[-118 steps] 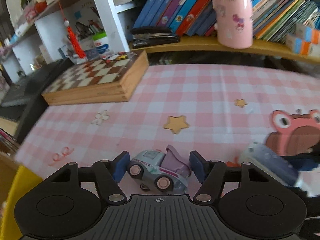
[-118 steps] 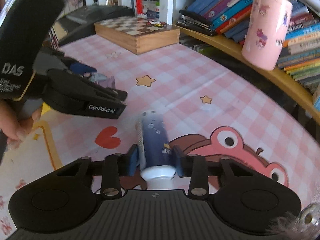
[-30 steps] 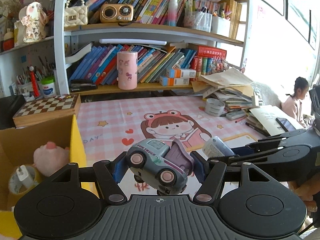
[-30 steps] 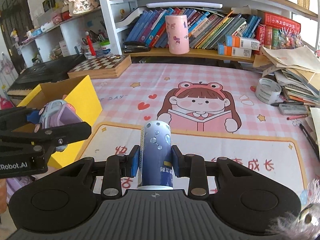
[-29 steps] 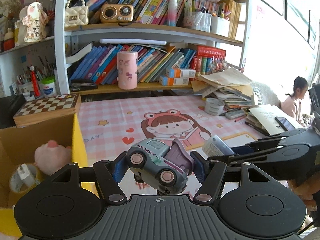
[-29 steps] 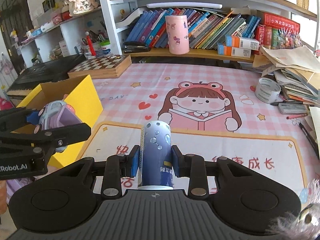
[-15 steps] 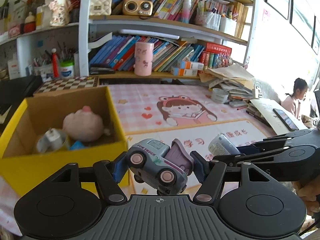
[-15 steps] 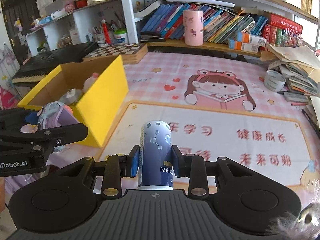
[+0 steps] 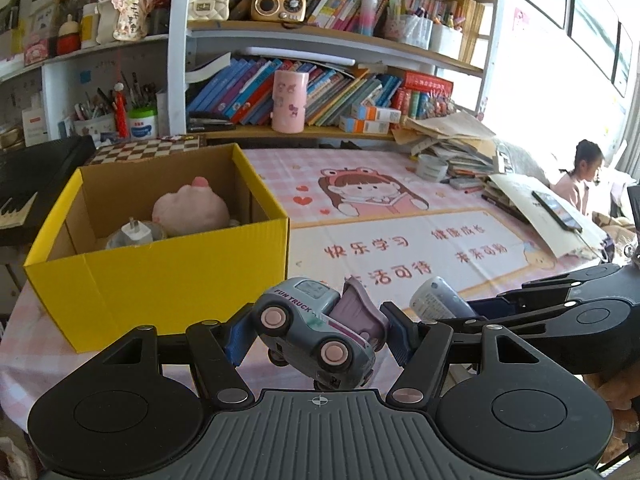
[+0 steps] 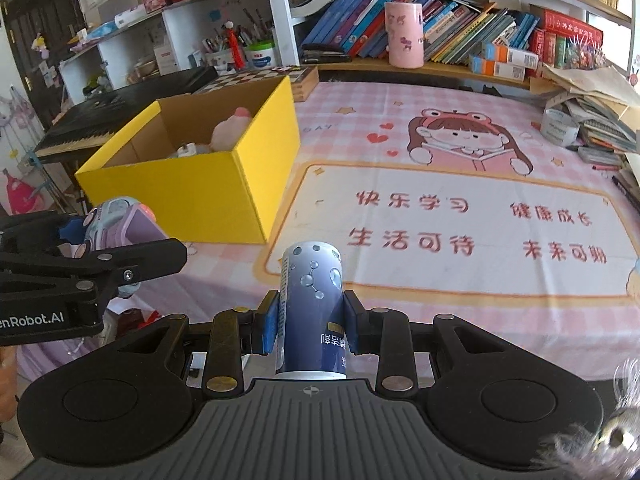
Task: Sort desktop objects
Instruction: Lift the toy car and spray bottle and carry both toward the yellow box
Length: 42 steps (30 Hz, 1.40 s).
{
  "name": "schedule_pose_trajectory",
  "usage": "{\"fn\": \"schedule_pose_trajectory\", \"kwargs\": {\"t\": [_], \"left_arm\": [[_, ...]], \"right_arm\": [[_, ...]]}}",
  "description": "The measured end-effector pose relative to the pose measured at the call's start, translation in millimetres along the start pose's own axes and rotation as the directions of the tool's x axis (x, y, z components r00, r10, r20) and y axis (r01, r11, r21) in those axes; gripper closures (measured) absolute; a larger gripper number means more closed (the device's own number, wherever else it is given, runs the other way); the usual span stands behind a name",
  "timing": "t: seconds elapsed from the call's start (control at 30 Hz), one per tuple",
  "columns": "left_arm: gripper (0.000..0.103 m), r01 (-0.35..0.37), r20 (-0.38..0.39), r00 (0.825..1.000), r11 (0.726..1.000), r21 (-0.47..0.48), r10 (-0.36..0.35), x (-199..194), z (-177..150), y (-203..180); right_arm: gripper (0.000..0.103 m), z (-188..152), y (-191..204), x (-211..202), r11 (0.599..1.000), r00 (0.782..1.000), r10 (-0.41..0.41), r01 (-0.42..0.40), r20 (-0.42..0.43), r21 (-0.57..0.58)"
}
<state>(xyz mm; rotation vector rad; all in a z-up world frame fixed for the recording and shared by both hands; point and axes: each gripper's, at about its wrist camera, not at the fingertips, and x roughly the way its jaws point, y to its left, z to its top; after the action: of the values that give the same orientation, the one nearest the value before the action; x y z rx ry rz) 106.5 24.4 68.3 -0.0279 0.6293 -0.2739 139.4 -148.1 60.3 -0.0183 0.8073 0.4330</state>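
My left gripper (image 9: 318, 338) is shut on a grey and purple toy truck (image 9: 316, 334), held in the air in front of the desk's near edge. My right gripper (image 10: 310, 326) is shut on a dark blue can (image 10: 313, 308) with a bubble print, also held up. The yellow cardboard box (image 9: 160, 268) stands open on the desk's left side, ahead and left of the truck, with a pink plush toy (image 9: 192, 210) and a white plug (image 9: 134, 232) inside. In the right wrist view the box (image 10: 224, 188) lies ahead to the left and the left gripper (image 10: 92, 256) with the truck (image 10: 116, 220) is at the left edge.
A pink checked mat with a cartoon girl (image 9: 368, 196) covers the desk. A chessboard box (image 9: 148, 150) sits behind the yellow box, a pink cup (image 9: 289, 102) on the low shelf, a tape roll (image 9: 431, 168) and piled papers (image 9: 452, 136) at right. A person (image 9: 580, 184) sits far right.
Both grippers have drawn back toward the desk's near edge and shifted left. The yellow box has come into fuller view with its inside now showing. Both grips are unchanged.
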Motion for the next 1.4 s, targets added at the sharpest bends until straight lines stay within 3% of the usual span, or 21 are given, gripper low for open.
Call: {"fn": "schedule_pose_trajectory", "kwargs": {"t": [0.33, 0.67, 1.4], "left_arm": [[0.037, 0.004, 0.001, 1.0, 1.0, 0.003, -0.004, -15.3, -10.3, 3.3], [0.037, -0.03, 0.013, 0.999, 0.999, -0.033, 0.03, -27.0, -16.8, 14.5], [0.037, -0.166, 0.031, 0.985, 0.976, -0.14, 0.172, -39.1, -16.3, 55.9]], "right_arm": [[0.073, -14.2, 16.8, -9.7, 1.0, 1.0, 0.004, -0.004, -0.005, 0.005], [0.073, -14.5, 36.5, -9.4, 0.997, 0.999, 0.044, -0.045, -0.018, -0.061], [0.073, 8.9, 71.9, 11.6, 0.969, 0.982, 0.182, -0.188, -0.049, -0.159]]}}
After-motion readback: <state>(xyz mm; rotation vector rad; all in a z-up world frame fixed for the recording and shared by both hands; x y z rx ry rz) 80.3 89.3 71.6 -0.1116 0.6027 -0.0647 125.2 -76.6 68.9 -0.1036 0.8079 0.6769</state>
